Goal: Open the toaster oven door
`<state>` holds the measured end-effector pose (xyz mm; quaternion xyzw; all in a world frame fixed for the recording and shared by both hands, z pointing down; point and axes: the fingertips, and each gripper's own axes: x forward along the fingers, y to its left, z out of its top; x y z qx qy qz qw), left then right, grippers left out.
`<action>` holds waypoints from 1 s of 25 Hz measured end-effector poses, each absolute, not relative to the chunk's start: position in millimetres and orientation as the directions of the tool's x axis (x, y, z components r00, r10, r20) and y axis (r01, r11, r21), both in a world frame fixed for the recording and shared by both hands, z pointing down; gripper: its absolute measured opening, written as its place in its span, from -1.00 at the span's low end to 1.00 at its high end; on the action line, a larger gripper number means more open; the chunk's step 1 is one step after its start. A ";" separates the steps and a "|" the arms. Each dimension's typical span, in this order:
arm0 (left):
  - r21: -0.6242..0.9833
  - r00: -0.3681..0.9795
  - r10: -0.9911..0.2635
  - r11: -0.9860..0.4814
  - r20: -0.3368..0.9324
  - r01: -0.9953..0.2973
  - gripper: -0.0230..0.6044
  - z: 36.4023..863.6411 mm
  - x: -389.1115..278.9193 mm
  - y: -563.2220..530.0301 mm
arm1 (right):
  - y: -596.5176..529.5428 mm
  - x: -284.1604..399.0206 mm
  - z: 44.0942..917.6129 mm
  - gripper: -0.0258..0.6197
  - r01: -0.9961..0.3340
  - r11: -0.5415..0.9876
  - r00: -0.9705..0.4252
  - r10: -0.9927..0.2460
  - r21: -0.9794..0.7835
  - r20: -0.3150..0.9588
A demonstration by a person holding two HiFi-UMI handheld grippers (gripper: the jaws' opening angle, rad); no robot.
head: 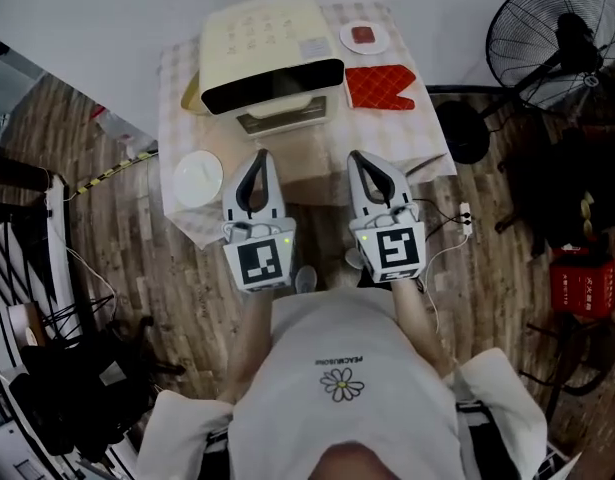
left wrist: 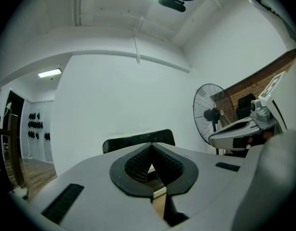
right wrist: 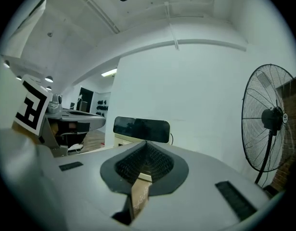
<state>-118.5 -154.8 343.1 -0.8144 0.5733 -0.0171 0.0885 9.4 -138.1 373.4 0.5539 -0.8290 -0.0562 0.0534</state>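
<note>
Both grippers empty, jaws closed tight: left gripper (head: 258, 156), right gripper (head: 356, 157), short of the oven (head: 267, 28) on the table (head: 427, 140). Door (head: 272, 86) shut. I judge it rigid, hinged, its glass slick; grip the edge, not the pane

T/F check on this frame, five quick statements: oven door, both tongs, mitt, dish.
1. The toaster oven has its door closed. True.
2. The left tongs are gripping the oven door. False: they are shut on nothing and held short of the oven.
3. The right tongs are shut and empty. True.
4. The red oven mitt lies on the oven's left. False: in the head view it lies on the oven's right.
5. A white dish sits near the table's front left corner. True.
</note>
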 end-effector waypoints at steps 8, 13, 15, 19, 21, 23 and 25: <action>-0.121 0.350 -0.935 -0.341 -0.060 -0.932 -0.87 354.2 -129.5 -149.5 | -125.6 -5.5 387.2 -0.89 -0.907 0.392 -0.387 -0.920 0.156 0.066; -0.100 0.329 -0.943 -0.322 -0.053 -0.941 -0.87 361.0 -136.9 -148.6 | -129.3 -8.0 385.2 -0.89 -0.899 0.406 -0.400 -0.914 0.163 0.068; -0.111 0.319 -0.946 -0.311 -0.056 -0.944 -0.87 361.1 -137.8 -148.6 | -131.1 -7.5 384.1 -0.89 -0.899 0.409 -0.404 -0.913 0.158 0.064; -0.140 0.299 -0.952 -0.287 -0.073 -0.948 -0.87 349.5 -138.0 -150.6 | -133.0 -5.5 382.0 -0.89 -0.897 0.413 -0.409 -0.911 0.157 0.057; -0.172 0.307 -0.948 -0.289 -0.086 -0.942 -0.87 336.2 -137.7 -156.3 | -133.6 -4.1 381.6 -0.89 -0.898 0.413 -0.410 -0.911 0.152 0.057; -0.225 0.327 -0.939 -0.298 -0.105 -0.928 -0.87 318.5 -136.3 -165.5 | -134.8 -2.9 382.1 -0.89 -0.898 0.415 -0.411 -0.910 0.147 0.062; -0.298 0.360 -0.926 -0.314 -0.114 -0.902 -0.86 300.5 -133.0 -176.5 | -135.9 -2.3 380.9 -0.89 -0.895 0.420 -0.415 -0.908 0.150 0.065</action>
